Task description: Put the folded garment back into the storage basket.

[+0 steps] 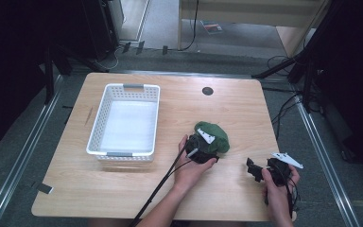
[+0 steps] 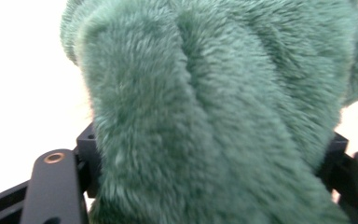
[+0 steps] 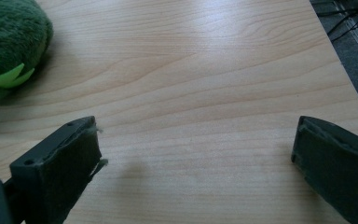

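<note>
A green plush toy [image 1: 217,133] lies right of the table's middle. My left gripper [image 1: 203,143] is pressed into its near side, held by the person's left hand. In the left gripper view the toy's fur [image 2: 205,93] packs the space between the widely spread jaws of the left gripper [image 2: 212,140], so it stands open around the toy. My right gripper [image 1: 253,169] rests low over bare wood near the front right, open, nothing between its jaws [image 3: 196,140]. The toy [image 3: 9,37], with a light green felt trim, lies to its far left.
A white slotted basket [image 1: 123,88] stands empty on the left half of the wooden table [image 1: 123,184]. A small black round cap [image 1: 207,91] sits near the far edge. The table's right edge is close to the right gripper; cables trail on the floor beyond.
</note>
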